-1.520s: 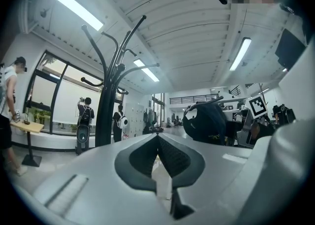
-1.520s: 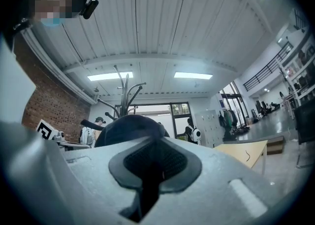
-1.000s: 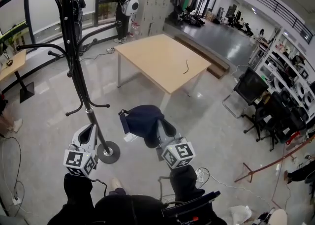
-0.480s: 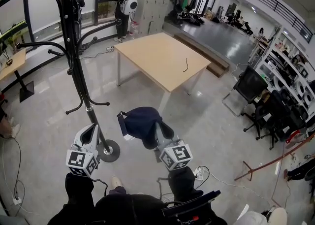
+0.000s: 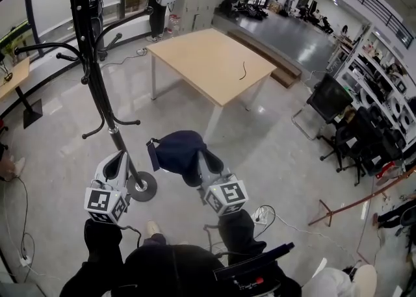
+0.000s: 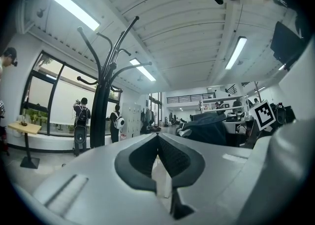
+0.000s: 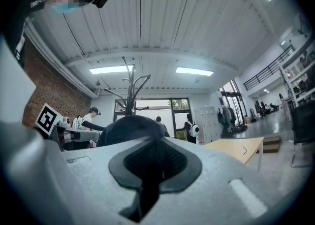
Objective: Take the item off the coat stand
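Your right gripper [image 5: 200, 161] has its jaws clamped on the dark cap [image 5: 175, 149], which drapes over and just beyond their tips, clear of the coat stand [image 5: 99, 88] off to their left, nearer your left gripper [image 5: 119, 159], whose jaws are together on nothing.

Black sleeves [image 5: 102, 242]; pale-grey left gripper [image 5: 116, 161], right gripper [image 5: 204, 162]; black-white marker cubes [image 5: 104, 205].
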